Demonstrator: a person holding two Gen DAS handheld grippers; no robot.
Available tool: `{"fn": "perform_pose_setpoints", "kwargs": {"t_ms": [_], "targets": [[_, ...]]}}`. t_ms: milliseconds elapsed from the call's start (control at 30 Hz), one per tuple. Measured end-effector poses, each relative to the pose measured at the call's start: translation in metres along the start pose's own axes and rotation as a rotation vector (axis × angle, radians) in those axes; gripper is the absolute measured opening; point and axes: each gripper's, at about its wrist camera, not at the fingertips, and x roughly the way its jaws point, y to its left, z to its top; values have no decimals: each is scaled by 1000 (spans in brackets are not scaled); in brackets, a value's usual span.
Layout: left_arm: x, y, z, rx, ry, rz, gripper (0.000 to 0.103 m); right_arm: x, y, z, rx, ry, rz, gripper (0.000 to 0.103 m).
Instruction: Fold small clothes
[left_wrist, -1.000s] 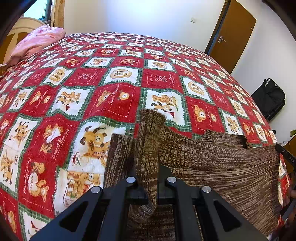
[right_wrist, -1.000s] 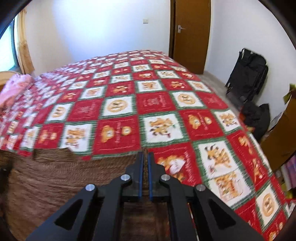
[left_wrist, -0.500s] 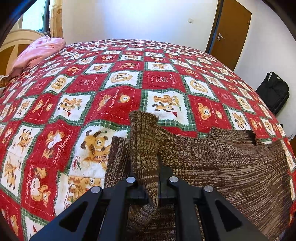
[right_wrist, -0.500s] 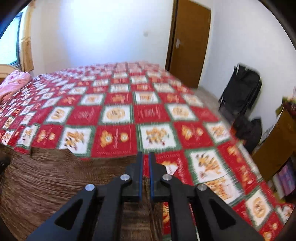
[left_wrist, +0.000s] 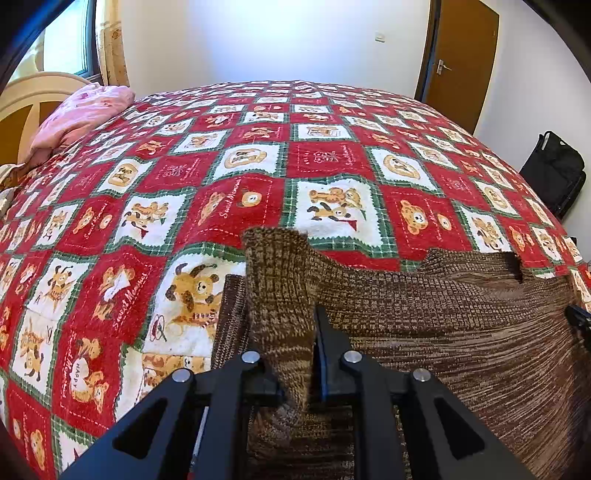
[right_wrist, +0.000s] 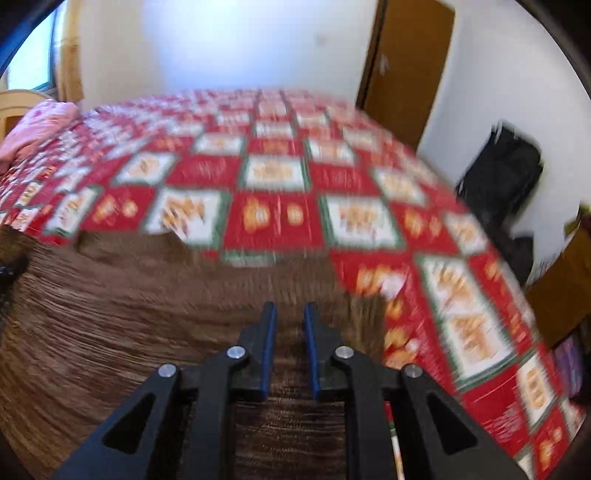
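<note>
Brown knit sweater (left_wrist: 443, 332) lies spread on the near part of the bed's red-and-white bear quilt (left_wrist: 258, 177).

Your left gripper (left_wrist: 286, 332) has a raised fold of the knit standing up between its fingers; they have just been opening, and the blue pad on the right side now shows a sliver of gap from the cloth, so the fold sits loosely rather than clamped.

Your right gripper (right_wrist: 290, 325) hangs over the sweater's right-hand part (right_wrist: 147, 314), near its edge. Its fingers have just been opening too; they stand slightly apart, nothing between them. That view is motion-blurred.

Pink bedding (left_wrist: 77, 114) lies at the far left corner. A black bag (left_wrist: 554, 170) sits on the floor to the right.
</note>
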Motion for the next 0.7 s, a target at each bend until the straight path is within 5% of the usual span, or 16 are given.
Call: {"fn": "perform_pose_setpoints", "kwargs": {"t_ms": [167,467,700], "targets": [[3,5,0,-27,2,46,46,4,-8,-6,29,-70,18,27],[-19,13,-1,-52,24,49,50,-1,-7,-8,32,-88,26,29],[-73,46,-34,-77,-6,131,51,0,-8,-9,26,-90,18,30]]}}
